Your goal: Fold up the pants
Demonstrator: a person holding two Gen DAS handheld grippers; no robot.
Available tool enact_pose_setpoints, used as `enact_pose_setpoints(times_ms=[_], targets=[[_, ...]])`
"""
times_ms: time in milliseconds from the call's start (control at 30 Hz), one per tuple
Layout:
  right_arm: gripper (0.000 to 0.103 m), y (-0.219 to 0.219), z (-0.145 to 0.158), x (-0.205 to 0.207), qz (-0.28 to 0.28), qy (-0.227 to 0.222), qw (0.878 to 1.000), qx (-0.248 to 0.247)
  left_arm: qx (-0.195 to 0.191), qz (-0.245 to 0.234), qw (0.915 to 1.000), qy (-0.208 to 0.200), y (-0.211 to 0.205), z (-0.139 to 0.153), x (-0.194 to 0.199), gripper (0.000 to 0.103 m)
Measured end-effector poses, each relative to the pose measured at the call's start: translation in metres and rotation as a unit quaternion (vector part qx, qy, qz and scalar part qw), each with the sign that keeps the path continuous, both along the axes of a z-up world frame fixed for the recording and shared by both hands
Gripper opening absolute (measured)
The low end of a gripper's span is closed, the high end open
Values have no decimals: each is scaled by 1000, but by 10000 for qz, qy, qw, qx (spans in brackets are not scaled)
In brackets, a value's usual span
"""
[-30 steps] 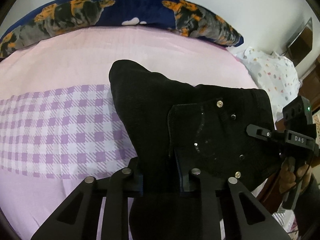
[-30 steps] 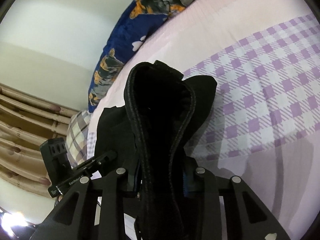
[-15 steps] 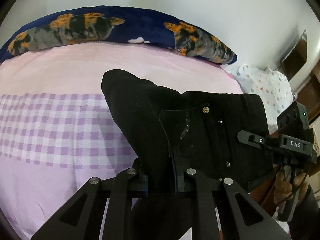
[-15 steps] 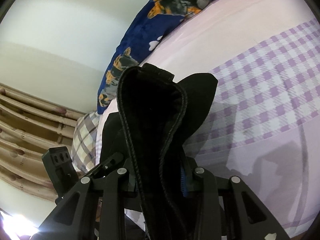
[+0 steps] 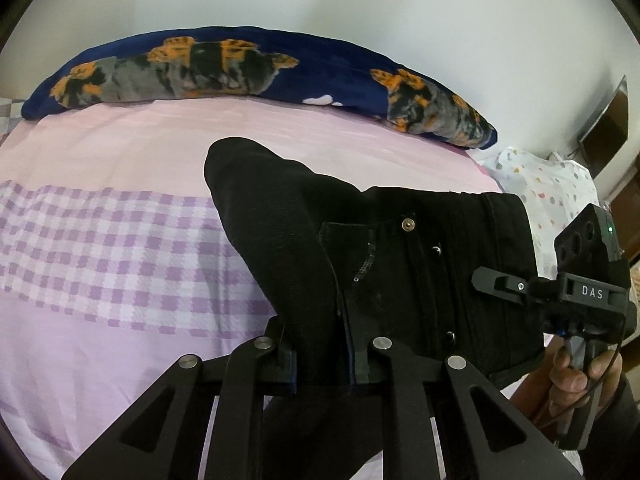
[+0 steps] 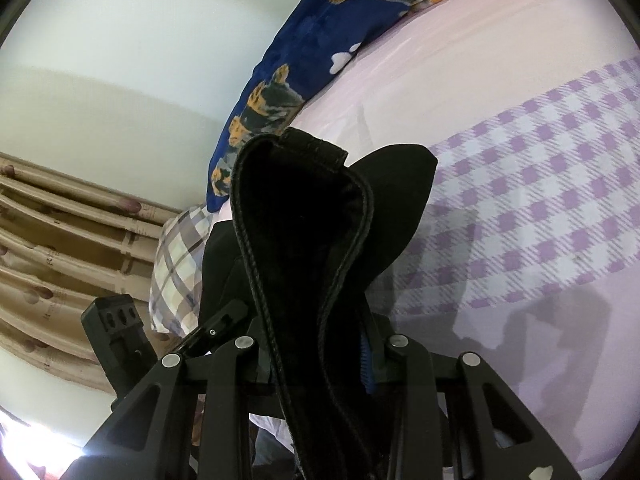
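The black pants [image 5: 384, 264] hang lifted above the bed, held by both grippers. My left gripper [image 5: 322, 360] is shut on the pants near the fly, where metal buttons show. My right gripper [image 6: 320, 360] is shut on the waistband edge of the pants [image 6: 304, 248], whose stitched hem rises in front of the camera. The right gripper [image 5: 576, 304] also shows in the left wrist view at the pants' right edge, and the left gripper [image 6: 120, 332] shows at lower left in the right wrist view. The pants' lower part is hidden below both views.
The bed [image 5: 120, 320] has a pink sheet with a purple checked band. A long navy pillow [image 5: 256, 68] with orange and grey print lies along the far edge by the wall. A white dotted pillow [image 5: 548, 184] lies at the right. A plaid pillow [image 6: 180, 260] and curtains [image 6: 60, 248] are at the left.
Both grippers have lifted the pants higher and tilted upward. More wall and less of the bed shows now. Both grips are unchanged.
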State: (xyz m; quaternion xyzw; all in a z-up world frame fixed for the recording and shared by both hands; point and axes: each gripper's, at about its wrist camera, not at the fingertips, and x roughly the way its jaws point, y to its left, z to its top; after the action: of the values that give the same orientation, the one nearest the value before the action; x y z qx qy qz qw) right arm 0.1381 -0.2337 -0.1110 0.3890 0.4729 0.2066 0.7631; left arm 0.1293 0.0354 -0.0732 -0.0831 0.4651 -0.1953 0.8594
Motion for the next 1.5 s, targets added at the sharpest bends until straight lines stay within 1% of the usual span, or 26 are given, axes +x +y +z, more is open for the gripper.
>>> enact_pose_setpoints(times_ms=[233, 467, 867, 1067, 1200, 1300, 1333, 1400, 1433, 1467, 1500], targets=[[28, 20, 0, 20, 147, -7, 9999, 28, 105, 133, 9998, -84, 18, 3, 7, 16], [28, 32, -1, 39, 250, -5, 9996, 127, 210, 247, 9994, -106, 32, 7, 25, 16], [28, 36, 1, 65, 308, -10, 9994, 159, 328, 313, 9989, -145, 40, 8, 63, 16], [28, 35, -6, 79, 174, -16, 9998, 118, 507, 285, 9981, -210, 39, 1, 89, 17], [28, 33, -19, 86, 110, 37, 9999, -77, 703, 384, 9967, -152, 43, -16, 98, 17], [28, 29, -30, 87, 5, 121, 9997, -219, 714, 476, 9963, -77, 52, -30, 102, 21], [29, 28, -34, 87, -34, 155, 9992, -365, 694, 518, 9962, -31, 54, -34, 103, 26], [32, 32, -35, 86, -45, 109, 9974, -715, 709, 579, 9958, 17, 57, -42, 105, 31], [34, 34, -35, 85, -42, 47, 9960, -891, 776, 618, 9951, 4, 57, -44, 106, 38], [35, 37, -34, 84, -34, -6, 9946, -1039, 867, 657, 9941, -6, 57, -48, 107, 42], [36, 38, -34, 84, -40, -28, 9937, -1119, 885, 673, 9938, 3, 58, -51, 107, 43]])
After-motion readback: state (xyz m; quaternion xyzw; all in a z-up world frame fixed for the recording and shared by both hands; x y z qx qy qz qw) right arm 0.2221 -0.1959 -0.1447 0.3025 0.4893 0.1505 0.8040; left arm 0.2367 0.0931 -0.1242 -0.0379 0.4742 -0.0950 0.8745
